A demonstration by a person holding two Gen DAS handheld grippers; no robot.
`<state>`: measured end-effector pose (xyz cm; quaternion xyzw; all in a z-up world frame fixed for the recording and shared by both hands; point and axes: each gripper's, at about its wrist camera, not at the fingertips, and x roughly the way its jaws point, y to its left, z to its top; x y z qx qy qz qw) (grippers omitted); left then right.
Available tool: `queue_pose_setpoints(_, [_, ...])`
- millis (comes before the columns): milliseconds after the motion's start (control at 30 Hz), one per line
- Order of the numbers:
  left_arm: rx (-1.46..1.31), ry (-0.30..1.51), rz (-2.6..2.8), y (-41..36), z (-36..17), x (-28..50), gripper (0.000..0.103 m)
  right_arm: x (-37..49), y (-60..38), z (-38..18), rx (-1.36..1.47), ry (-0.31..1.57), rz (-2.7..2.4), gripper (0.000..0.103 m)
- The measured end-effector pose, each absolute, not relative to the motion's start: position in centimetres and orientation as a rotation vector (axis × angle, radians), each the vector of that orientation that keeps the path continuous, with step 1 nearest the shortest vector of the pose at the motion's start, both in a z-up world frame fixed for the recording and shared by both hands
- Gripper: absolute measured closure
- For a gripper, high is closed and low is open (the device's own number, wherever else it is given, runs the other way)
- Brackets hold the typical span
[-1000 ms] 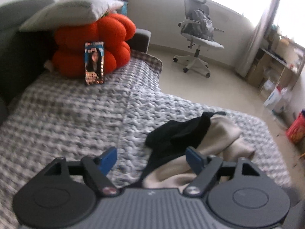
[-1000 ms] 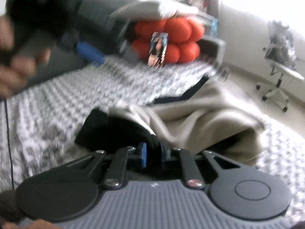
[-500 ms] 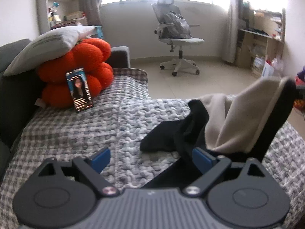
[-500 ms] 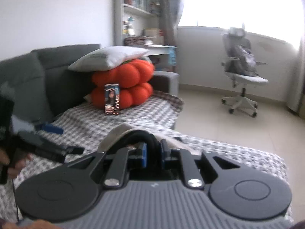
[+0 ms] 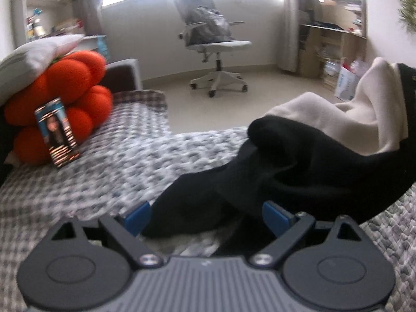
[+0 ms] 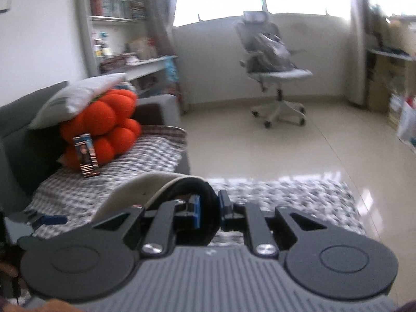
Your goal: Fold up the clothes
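Above the checked grey bed cover (image 5: pixel 109 182), the right tongs (image 6: pixel 209 208) pinch the soft black-and-cream fleece garment (image 5: pixel 299 156), lifted, drooping limply; left tongs (image 5: pixel 205 213) spread beneath. It looks light; a hanging edge suits gripping.

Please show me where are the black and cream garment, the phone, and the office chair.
black and cream garment (image 5: pixel 299 161), left wrist view, on its black fabric.
phone (image 5: pixel 57 132), left wrist view, on its lit screen.
office chair (image 6: pixel 280 74), right wrist view, on its seat.
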<state>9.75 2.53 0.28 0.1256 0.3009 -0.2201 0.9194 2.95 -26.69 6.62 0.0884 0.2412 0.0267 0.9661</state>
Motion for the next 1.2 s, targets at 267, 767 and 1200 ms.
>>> queue_pose_setpoints(267, [0.329, 0.604, -0.560, -1.5, -1.0, 11.8, 0.009, 6.2, -30.5, 2.3, 0.251, 0.603, -0.061, 0.088])
queue_pose_setpoints(767, [0.081, 0.731, -0.655, -4.0, -1.7, 14.7, 0.088, 5.7, -31.9, -1.8, 0.263, 0.716, -0.143, 0.049])
queue_pose_setpoints(1200, [-0.172, 0.751, -0.520, -2.5, 0.3, 17.6, 0.091, -0.3, -30.6, 0.5, 0.411, 0.723, 0.061, 0.027])
